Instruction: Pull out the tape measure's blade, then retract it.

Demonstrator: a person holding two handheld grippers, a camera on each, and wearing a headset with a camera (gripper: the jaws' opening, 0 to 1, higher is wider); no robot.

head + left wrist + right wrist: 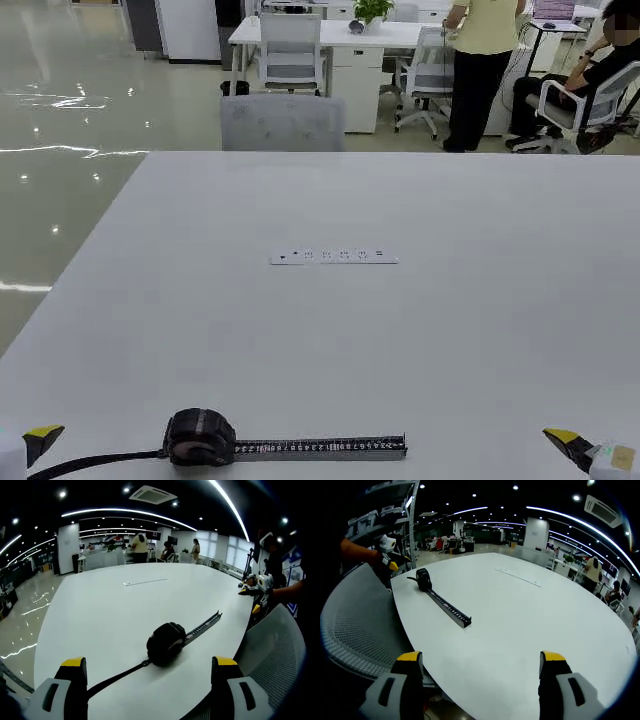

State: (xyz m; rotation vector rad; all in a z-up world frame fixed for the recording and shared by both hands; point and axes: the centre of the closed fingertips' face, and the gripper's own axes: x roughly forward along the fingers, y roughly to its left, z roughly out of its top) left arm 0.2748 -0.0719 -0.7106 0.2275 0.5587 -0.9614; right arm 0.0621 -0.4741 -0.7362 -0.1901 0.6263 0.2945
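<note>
While both hand-held grippers (149, 663) (480, 656) gape wide, the tape measure (166, 642) lies nearer the left.

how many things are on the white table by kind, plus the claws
tape measure, blade out: 1
power strip: 1
claws, both open: 2 (left claw, right claw)
total: 4

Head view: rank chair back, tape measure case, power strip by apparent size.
1. Grey chair back, largest though farthest.
2. Tape measure case, nearest the camera.
3. Power strip: longer than the case but far thinner, smallest in area.
</note>
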